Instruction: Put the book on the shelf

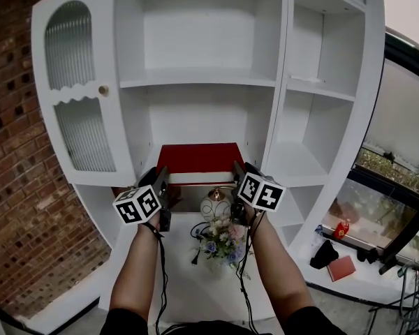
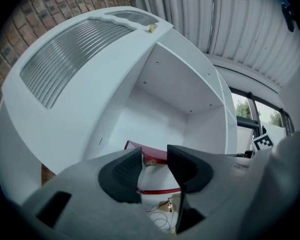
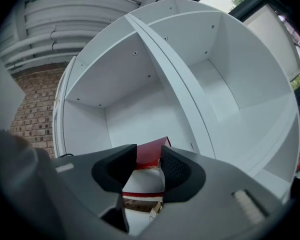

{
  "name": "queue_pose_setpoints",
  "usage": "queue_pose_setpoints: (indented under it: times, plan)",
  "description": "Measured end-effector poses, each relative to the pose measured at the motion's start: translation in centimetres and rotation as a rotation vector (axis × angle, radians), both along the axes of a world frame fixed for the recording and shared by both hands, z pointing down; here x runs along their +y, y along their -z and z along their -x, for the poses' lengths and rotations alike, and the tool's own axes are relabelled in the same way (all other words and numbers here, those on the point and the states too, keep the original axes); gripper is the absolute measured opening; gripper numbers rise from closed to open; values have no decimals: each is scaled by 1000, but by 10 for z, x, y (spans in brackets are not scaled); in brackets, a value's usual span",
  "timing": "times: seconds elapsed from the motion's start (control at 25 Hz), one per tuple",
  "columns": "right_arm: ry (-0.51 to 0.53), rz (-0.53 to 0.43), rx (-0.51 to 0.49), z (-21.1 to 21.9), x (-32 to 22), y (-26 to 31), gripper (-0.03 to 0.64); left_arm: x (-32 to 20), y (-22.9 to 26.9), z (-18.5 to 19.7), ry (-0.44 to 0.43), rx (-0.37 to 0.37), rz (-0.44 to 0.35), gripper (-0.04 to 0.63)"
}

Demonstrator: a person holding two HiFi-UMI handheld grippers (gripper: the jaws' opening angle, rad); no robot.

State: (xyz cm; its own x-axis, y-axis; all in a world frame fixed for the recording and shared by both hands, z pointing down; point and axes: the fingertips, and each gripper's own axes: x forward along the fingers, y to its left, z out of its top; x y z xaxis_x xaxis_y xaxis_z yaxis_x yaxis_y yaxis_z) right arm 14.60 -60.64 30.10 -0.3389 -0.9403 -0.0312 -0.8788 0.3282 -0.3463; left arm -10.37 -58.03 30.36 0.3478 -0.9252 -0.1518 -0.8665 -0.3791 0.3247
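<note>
A thick red book (image 1: 199,158) with white page edges lies flat in the lower middle compartment of the white shelf unit (image 1: 202,82); it looks to rest on that compartment's floor. My left gripper (image 1: 160,181) is at its front left corner and my right gripper (image 1: 238,176) at its front right corner. In the left gripper view the book (image 2: 155,176) shows through the gap just beyond the left gripper (image 2: 154,160), with its red cover running on behind both jaws. The right gripper view shows the book (image 3: 149,153) the same way beyond the right gripper (image 3: 149,165). Both pairs of pads stand apart and press on nothing.
A round white ornament (image 1: 215,204), a bunch of flowers (image 1: 220,243) and dark cables (image 1: 195,246) sit on the white ledge below the book. A ribbed-glass door (image 1: 77,96) closes the shelf's left side. Brick wall (image 1: 14,152) lies left, a window sill with red items (image 1: 341,267) right.
</note>
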Motion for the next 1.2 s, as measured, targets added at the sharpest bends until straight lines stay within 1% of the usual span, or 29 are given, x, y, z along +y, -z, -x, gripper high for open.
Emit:
queue_pose_setpoints:
  times: [0.12, 0.24, 0.4, 0.56, 0.64, 0.68, 0.72, 0.8, 0.88, 1.04, 1.12, 1.2]
  plan:
    - [-19, 17, 35, 1, -5, 1, 167, -6, 2, 0, 15, -34, 11, 167]
    - [-25, 26, 32, 0, -8, 2, 167, -10, 3, 0, 26, -54, 18, 166]
    - [-33, 32, 31, 1, -9, 1, 167, -13, 3, 1, 24, -60, 30, 166]
    - [-42, 19, 67, 2, -10, 4, 167, -13, 5, 2, 28, -60, 19, 169]
    - [-60, -26, 111, 1, -8, 7, 169, -10, 8, 4, 67, -102, 6, 170]
    - [-78, -68, 132, -1, -5, 11, 141, -7, 11, 5, 96, -134, -8, 169]
    - [-99, -117, 147, -3, -1, 17, 132, -3, 15, 6, 127, -169, -29, 170]
    - [-124, -209, 156, -8, 9, 31, 132, 7, 27, 9, 173, -235, -80, 175]
    - [-126, -283, 162, -8, 23, 41, 129, 21, 36, 8, 200, -302, -124, 173]
    - [-108, -393, 213, 4, 62, 47, 110, 55, 44, -2, 237, -458, -200, 131]
    - [-86, -428, 217, 12, 82, 44, 85, 75, 40, -9, 239, -499, -229, 101]
    - [-68, -444, 212, 19, 98, 38, 68, 92, 32, -14, 219, -495, -240, 67]
